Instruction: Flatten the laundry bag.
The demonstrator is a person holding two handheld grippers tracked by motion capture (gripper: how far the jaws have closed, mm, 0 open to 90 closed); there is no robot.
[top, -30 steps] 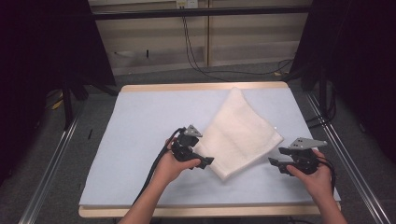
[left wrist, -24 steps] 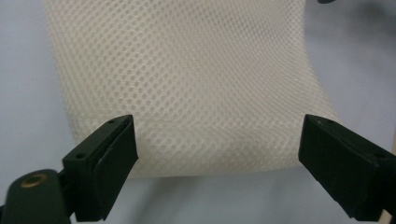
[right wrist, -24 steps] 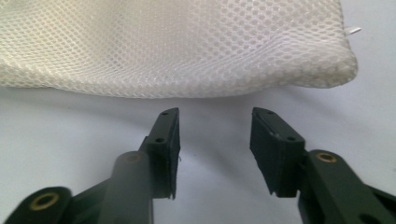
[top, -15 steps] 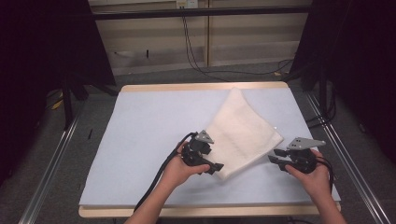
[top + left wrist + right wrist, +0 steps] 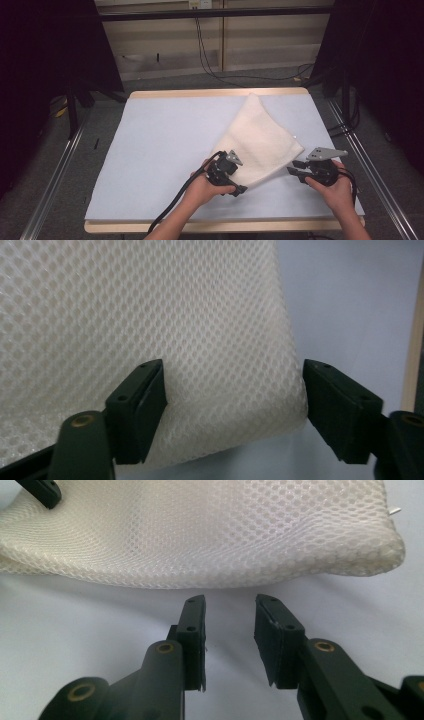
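- High view: a white mesh cloth (image 5: 260, 142) lies folded right of centre on the table (image 5: 160, 150). The left gripper (image 5: 231, 181) sits at its lower corner; the right gripper (image 5: 298, 167) waits just beside its right edge. No containers appear.
- Left gripper view: jaws wide, straddling the cloth's corner, not yet closed.
- Right gripper view: jaws narrowly parted, empty, short of the cloth's edge. Any further fold looks not yet begun.
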